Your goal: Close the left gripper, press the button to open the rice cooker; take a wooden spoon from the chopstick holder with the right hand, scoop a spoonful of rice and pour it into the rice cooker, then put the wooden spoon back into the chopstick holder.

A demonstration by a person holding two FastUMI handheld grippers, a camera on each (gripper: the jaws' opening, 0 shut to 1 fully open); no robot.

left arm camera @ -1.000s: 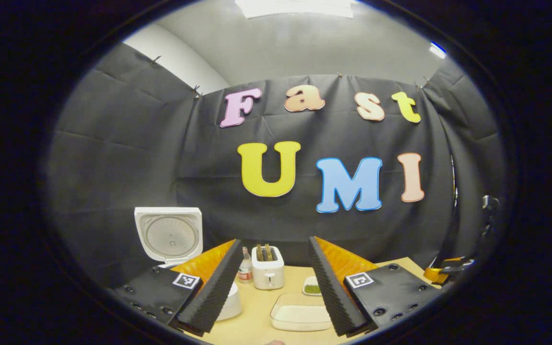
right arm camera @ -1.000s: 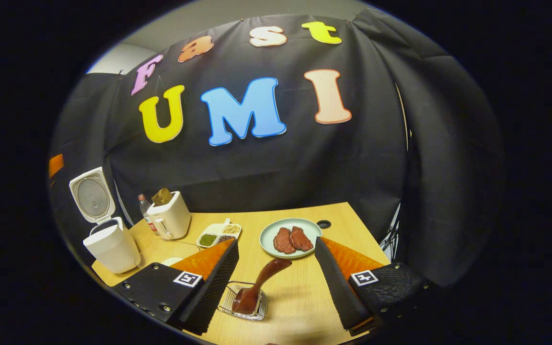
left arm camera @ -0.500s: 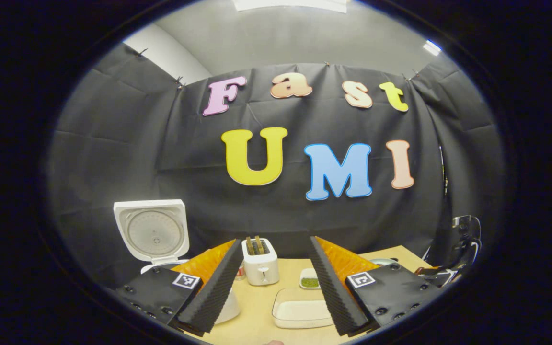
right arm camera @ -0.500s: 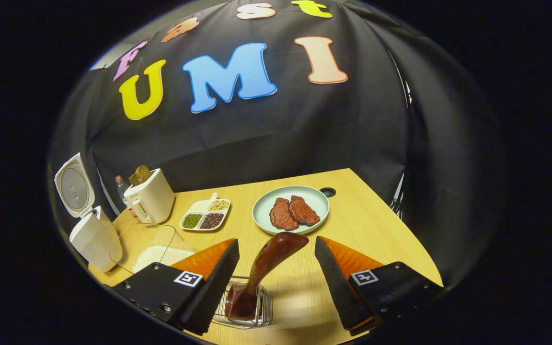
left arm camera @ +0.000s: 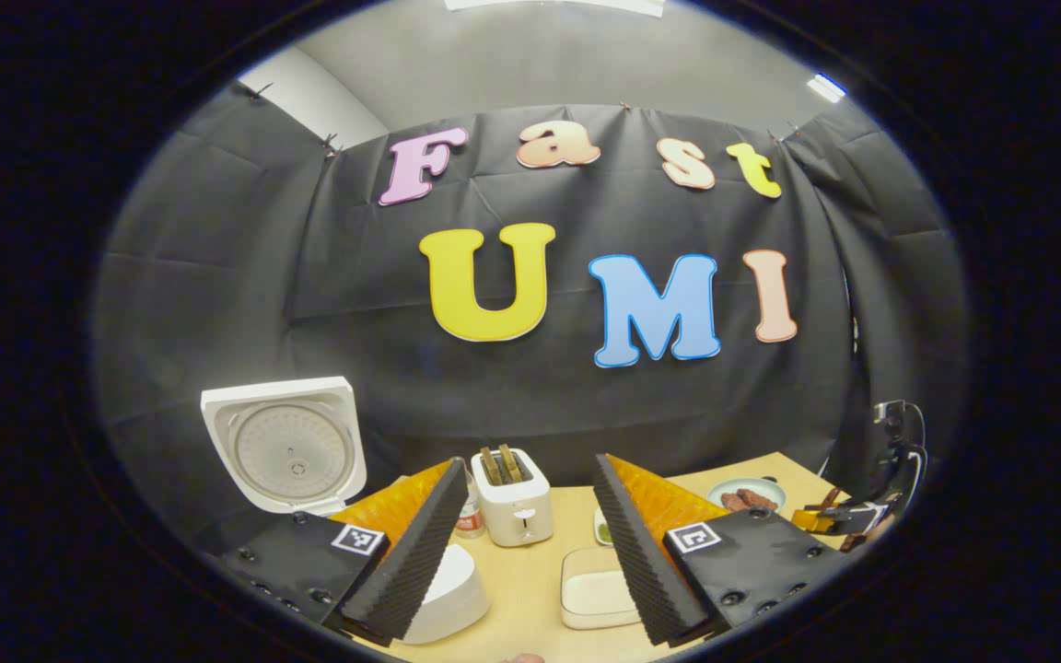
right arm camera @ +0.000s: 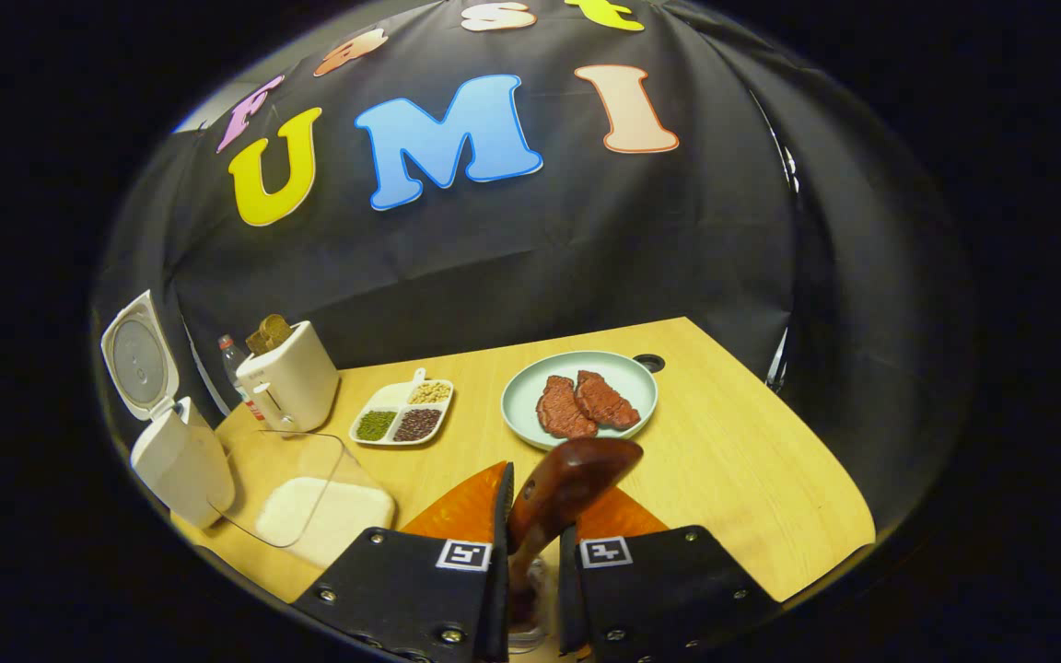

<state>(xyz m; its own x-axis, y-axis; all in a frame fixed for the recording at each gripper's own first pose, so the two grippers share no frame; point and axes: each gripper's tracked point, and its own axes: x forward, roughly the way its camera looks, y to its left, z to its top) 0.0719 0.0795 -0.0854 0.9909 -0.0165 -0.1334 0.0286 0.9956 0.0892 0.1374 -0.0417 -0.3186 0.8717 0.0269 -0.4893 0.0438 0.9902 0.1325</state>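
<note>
Closing in from a wide spread half a second back, the right tongs [right arm camera: 530, 552] are now pinching the wooden spoon [right arm camera: 567, 483] by its handle, bowl still down in the wire chopstick holder [right arm camera: 523, 633]; grasp looks made, lift-out pending. Left tongs [left arm camera: 523, 543] are hanging spread above the surface [left arm camera: 530, 589], drifting slightly. Rice cooker [left arm camera: 286, 451] is standing lid-up; rice container [right arm camera: 323, 506] is waiting nearby.

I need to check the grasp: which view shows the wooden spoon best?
The right gripper view: the wooden spoon rises between the right gripper, whose fingers are shut on its handle. In the left gripper view, that gripper appears small at the far right edge, and the spoon cannot be made out.
</note>
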